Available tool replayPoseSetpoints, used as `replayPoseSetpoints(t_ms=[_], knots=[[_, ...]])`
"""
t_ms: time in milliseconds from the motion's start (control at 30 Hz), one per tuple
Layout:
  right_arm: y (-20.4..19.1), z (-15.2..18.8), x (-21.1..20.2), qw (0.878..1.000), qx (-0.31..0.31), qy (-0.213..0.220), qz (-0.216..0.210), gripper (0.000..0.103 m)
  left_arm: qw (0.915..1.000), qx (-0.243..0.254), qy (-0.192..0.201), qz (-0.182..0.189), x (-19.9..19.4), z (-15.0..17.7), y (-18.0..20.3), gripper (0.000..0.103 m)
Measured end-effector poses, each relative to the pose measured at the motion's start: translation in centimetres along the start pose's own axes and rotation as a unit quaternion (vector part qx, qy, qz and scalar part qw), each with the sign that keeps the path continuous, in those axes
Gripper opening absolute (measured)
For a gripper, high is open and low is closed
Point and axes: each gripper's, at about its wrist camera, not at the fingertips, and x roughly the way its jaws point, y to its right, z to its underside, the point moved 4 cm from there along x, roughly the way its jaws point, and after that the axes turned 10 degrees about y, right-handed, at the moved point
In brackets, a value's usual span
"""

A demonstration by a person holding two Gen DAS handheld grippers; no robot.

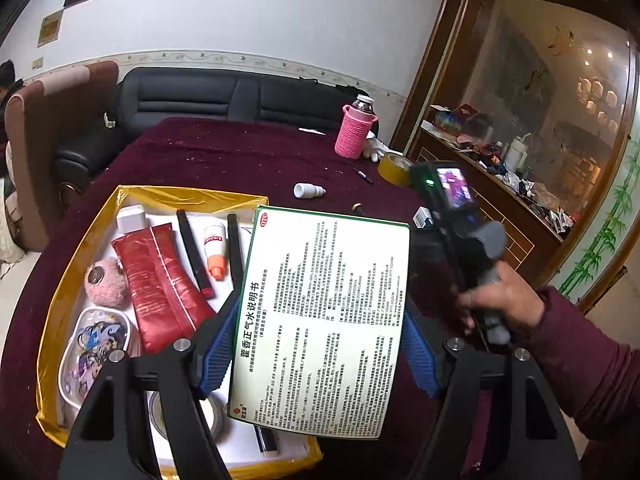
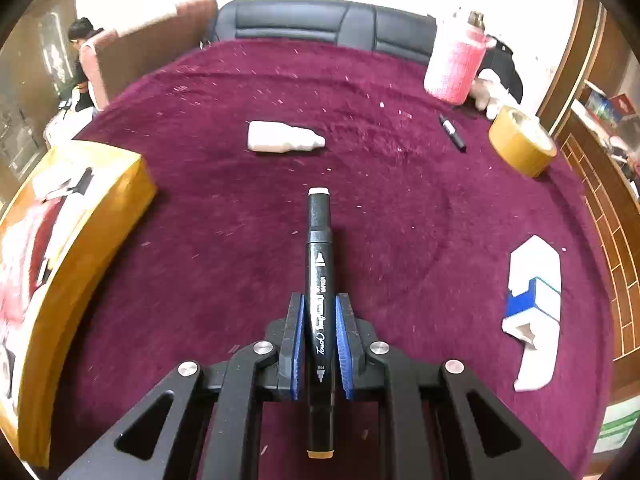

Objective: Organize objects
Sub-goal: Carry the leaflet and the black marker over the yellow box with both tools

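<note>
Left tongs (image 1: 316, 344) gripping medicine box (image 1: 320, 320), right tongs (image 2: 319, 340) clamping marker (image 2: 319, 280), maroon tablecloth (image 2: 400, 208), black sofa (image 2: 320, 20)

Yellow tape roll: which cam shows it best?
Right wrist. The yellow tape roll sits unobstructed on the maroon cloth at the far right, with its full ring and core visible. In the left wrist view the roll is smaller, and the right gripper's handle covers part of it.

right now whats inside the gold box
The gold box holds a red pouch, pink pompom, cartoon case, white bottle, black sticks and a tape roll. The medicine box in the left tool hides its right side.
</note>
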Motion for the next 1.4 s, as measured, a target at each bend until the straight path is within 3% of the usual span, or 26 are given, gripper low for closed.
replayPoseSetpoints(t_ms=[400, 633, 933, 1400], knots=[[-4.1, 0.1, -9.7, 0.993, -0.061, 0.094, 0.025, 0.016, 0.9998, 0.002, 0.017, -0.009, -2.9, 0.8, 0.5, 0.073], [-6.2, -0.2, -12.9, 0.988, -0.084, 0.125, 0.031, 0.016, 0.9993, 0.0, 0.032, -0.021, -4.9, 0.8, 0.0, 0.073], [-8.2, -0.7, -14.0, 0.985, -0.1, 0.137, 0.027, 0.016, 0.997, -0.001, 0.052, -0.057, -6.6, -0.1, -2.4, 0.073], [-11.5, -2.0, -12.5, 0.985, -0.116, 0.13, 0.007, 0.017, 0.9932, -0.018, 0.064, -0.095, -7.0, -1.3, -6.9, 0.073]])
